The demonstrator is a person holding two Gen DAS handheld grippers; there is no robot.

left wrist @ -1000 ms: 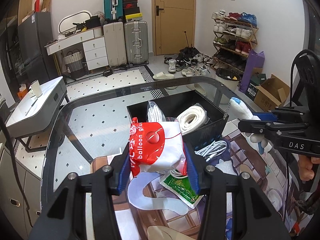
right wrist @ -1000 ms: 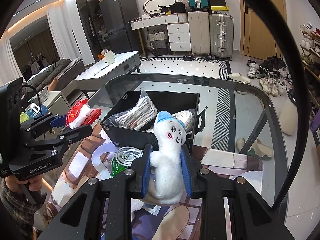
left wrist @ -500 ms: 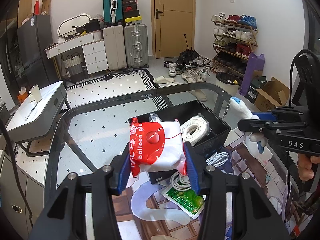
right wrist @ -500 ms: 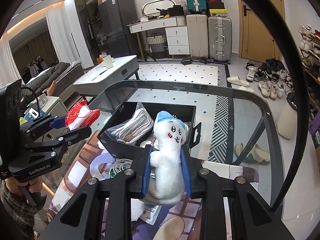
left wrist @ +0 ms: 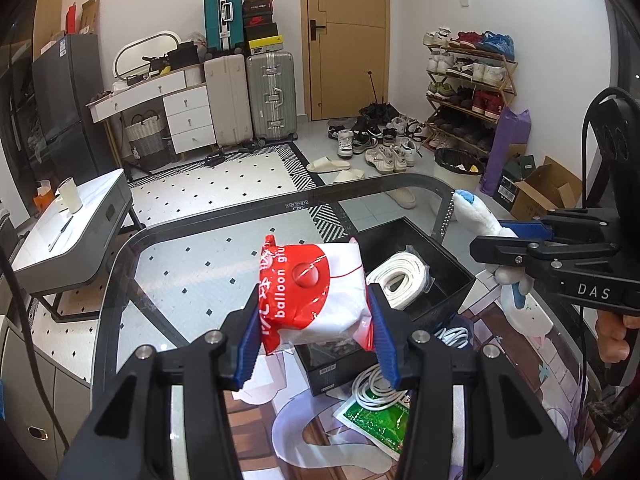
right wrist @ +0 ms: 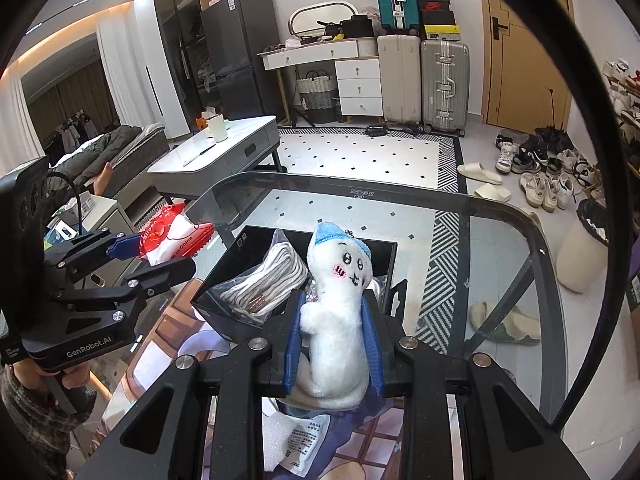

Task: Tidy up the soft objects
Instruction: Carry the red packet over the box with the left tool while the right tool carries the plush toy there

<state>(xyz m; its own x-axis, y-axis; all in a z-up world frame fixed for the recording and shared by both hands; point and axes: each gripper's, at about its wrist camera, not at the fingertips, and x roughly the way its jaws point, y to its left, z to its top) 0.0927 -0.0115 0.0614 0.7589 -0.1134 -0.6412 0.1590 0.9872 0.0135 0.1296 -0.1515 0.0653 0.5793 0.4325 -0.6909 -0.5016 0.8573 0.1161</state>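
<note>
Three suitcases (left wrist: 248, 92) are stood against the far wall beside a closed door (left wrist: 346, 36); shoes (left wrist: 376, 144) are scattered before a loaded shoe rack (left wrist: 468, 88).

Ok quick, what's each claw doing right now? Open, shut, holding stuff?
Left gripper: shut on the red and white balloon glue packet.
Right gripper: shut on the white plush toy.
</note>
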